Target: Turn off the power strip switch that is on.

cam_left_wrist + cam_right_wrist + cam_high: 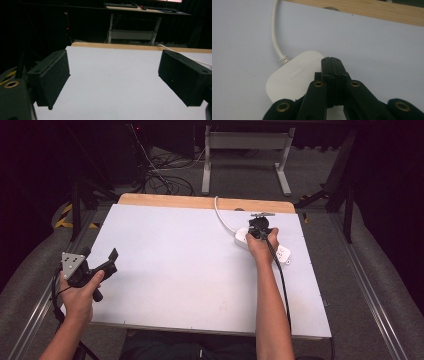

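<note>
A white power strip (283, 254) lies flat on the right part of the white tabletop (175, 270), and its white cable (222, 218) curves off toward the far edge. My right gripper (259, 227) hangs over the strip's cable end, shut, with nothing between its jaws. In the right gripper view the closed tips (331, 60) sit just above the power strip (292, 75), close to where the cable (275, 37) enters it; whether they touch it I cannot tell. My left gripper (109, 261) is held over the table's left edge, open and holding nothing, its jaws wide apart (113, 80).
A wooden strip (200, 201) runs along the table's far edge. Beyond it stand a white table frame (245, 150) and loose cables on the floor (165, 180). Metal rails (372, 305) flank the table on both sides.
</note>
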